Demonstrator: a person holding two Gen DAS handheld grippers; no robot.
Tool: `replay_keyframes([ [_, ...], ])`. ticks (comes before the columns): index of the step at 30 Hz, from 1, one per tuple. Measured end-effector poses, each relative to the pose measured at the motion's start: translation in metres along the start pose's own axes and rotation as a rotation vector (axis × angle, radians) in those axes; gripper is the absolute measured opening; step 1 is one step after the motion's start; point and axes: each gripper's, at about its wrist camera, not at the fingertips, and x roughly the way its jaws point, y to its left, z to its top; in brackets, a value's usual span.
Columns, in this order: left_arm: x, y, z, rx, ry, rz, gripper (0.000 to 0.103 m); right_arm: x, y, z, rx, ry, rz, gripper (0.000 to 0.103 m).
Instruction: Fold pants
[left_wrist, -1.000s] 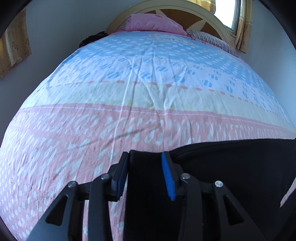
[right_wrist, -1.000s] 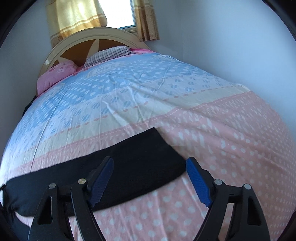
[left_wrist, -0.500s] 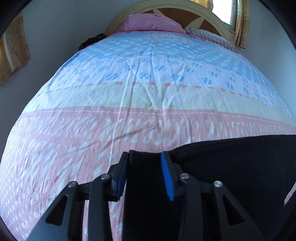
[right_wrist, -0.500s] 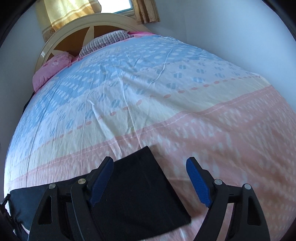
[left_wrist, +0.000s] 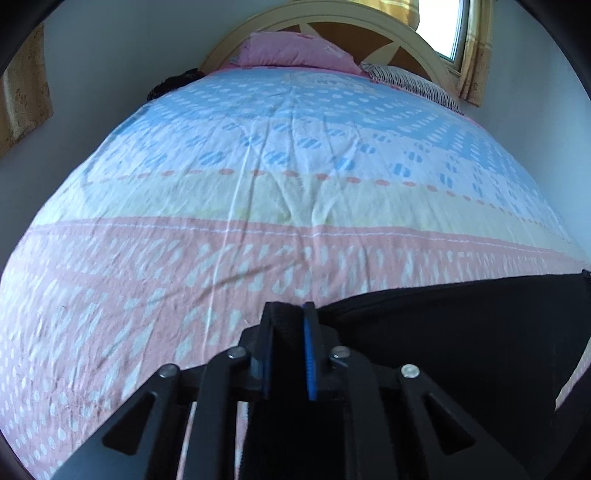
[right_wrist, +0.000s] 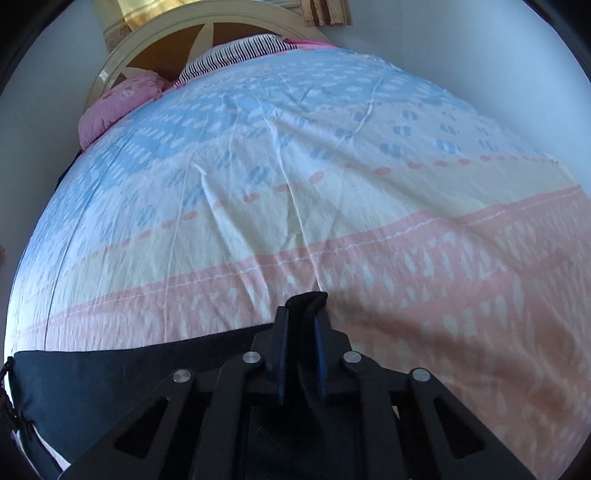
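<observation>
Black pants (left_wrist: 461, 332) lie flat along the near edge of the bed, on the pink band of the sheet. In the left wrist view my left gripper (left_wrist: 288, 314) is shut on one end of the pants, with black cloth pinched between its blue pads. In the right wrist view the pants (right_wrist: 110, 384) stretch away to the left, and my right gripper (right_wrist: 301, 314) is shut on the other end, with a bunched tip of cloth poking out past the fingertips.
The bed sheet (left_wrist: 295, 184) runs in pink, pale yellow and blue dotted bands up to a pink pillow (left_wrist: 295, 51), a striped pillow (right_wrist: 236, 55) and a curved headboard (left_wrist: 417, 40). White walls flank both sides; a curtained window (left_wrist: 461, 29) sits behind.
My left gripper has closed tighter on the pants end. My right gripper, open over the pants a second ago, has moved in and shut on the other end.
</observation>
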Motion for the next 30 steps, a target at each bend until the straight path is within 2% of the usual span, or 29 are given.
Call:
replay_keyframes([
  [7, -0.044, 0.004, 0.001, -0.012, -0.117, -0.055, 0.013, -0.052, 0.002, -0.012, -0.019, -0.125, 0.021, 0.011],
  [13, -0.079, 0.009, -0.005, -0.026, -0.181, -0.114, 0.013, -0.096, 0.000, -0.025, -0.034, -0.217, 0.039, 0.011],
  [21, -0.114, 0.012, -0.027, -0.040, -0.270, -0.187, 0.013, -0.141, -0.010, -0.064, -0.029, -0.283, 0.071, 0.011],
  [30, -0.142, 0.023, -0.065, -0.038, -0.298, -0.221, 0.013, -0.172, -0.027, -0.113, -0.014, -0.297, 0.086, 0.011],
])
